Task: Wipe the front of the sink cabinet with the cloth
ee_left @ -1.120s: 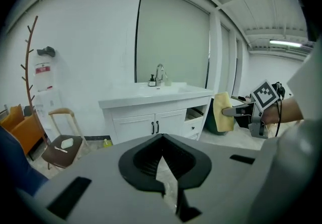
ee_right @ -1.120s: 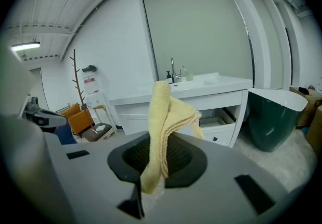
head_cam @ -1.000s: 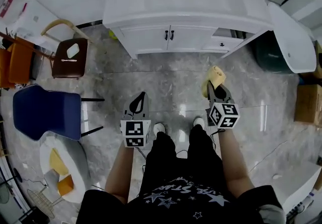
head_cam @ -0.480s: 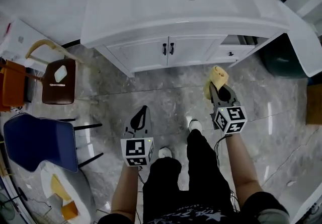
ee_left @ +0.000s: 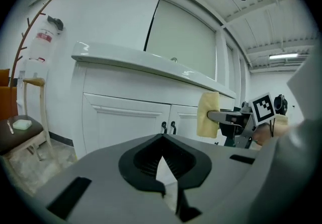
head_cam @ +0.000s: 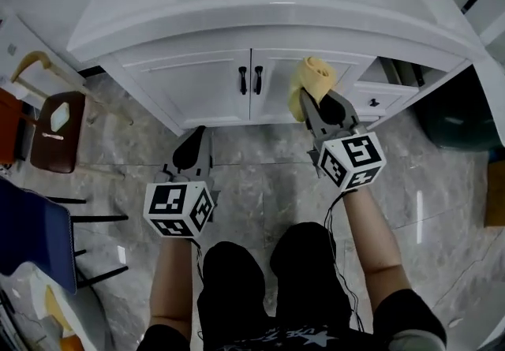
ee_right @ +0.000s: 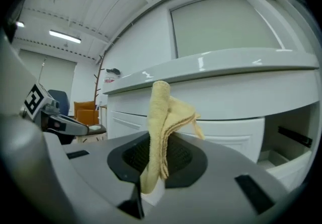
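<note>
Right of centre in the head view, the right gripper [head_cam: 314, 105] grips the folded yellow cloth [head_cam: 309, 80], raised close before the right door of the white sink cabinet [head_cam: 197, 85]; whether they touch is unclear. Lower left, the left gripper [head_cam: 194, 140] is clenched on nothing, short of the doors.

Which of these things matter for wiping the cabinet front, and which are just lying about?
For the job:
- yellow terry cloth
- right gripper, fingers shut on the cloth
- white sink cabinet

Just lying about:
- brown wooden chair
- blue chair
- dark green bin
- left gripper, shut and empty
</note>
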### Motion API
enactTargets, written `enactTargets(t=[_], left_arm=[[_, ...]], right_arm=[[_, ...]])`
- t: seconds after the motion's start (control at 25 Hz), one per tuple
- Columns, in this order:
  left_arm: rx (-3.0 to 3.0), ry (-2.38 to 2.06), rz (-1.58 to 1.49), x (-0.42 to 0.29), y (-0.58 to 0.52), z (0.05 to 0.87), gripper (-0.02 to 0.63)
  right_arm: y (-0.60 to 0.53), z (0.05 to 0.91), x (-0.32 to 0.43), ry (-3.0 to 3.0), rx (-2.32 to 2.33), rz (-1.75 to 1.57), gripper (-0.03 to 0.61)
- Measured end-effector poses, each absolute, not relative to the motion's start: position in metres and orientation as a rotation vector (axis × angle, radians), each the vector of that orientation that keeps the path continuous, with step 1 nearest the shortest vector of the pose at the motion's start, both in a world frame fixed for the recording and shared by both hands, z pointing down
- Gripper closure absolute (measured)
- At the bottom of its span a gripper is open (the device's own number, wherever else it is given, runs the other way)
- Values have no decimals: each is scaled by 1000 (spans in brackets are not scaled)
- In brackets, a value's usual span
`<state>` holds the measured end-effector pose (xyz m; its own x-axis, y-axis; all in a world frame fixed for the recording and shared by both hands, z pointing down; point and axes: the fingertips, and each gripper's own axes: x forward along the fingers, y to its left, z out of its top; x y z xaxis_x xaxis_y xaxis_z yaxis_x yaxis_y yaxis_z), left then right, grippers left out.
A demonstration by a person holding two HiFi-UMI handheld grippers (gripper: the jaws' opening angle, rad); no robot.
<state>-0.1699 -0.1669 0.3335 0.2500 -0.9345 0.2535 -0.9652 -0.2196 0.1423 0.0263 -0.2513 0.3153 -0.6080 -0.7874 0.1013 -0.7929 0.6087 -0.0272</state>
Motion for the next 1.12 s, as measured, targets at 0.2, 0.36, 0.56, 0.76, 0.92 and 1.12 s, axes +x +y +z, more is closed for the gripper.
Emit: enactTargets(t=[0.2,0.36,0.56,0.76,0.92,1.12], left_arm=[[2284,-1836,151,-172,-197,366,598],[2317,-1859,138,-172,-203,389,598],[2371,-1881,106,-164,-204,395,598],[2402,-1875,103,-151,-210,393,598],[2443,-1843,131,-133,-214,392,598],[2491,-1792,135,-112,-219,389,598]], right_arm=[[-274,340,-19,-2823,1182,-20,515],[-289,356,-32,-2829,1153,-91,515],[-302,363,-33,-2803,1167,-160,515],[-308,362,-14,-2758,1227,-180,515],[-313,365,21,-2715,1302,-173,515],[-323,370,82,-2638,1475,-134,515]])
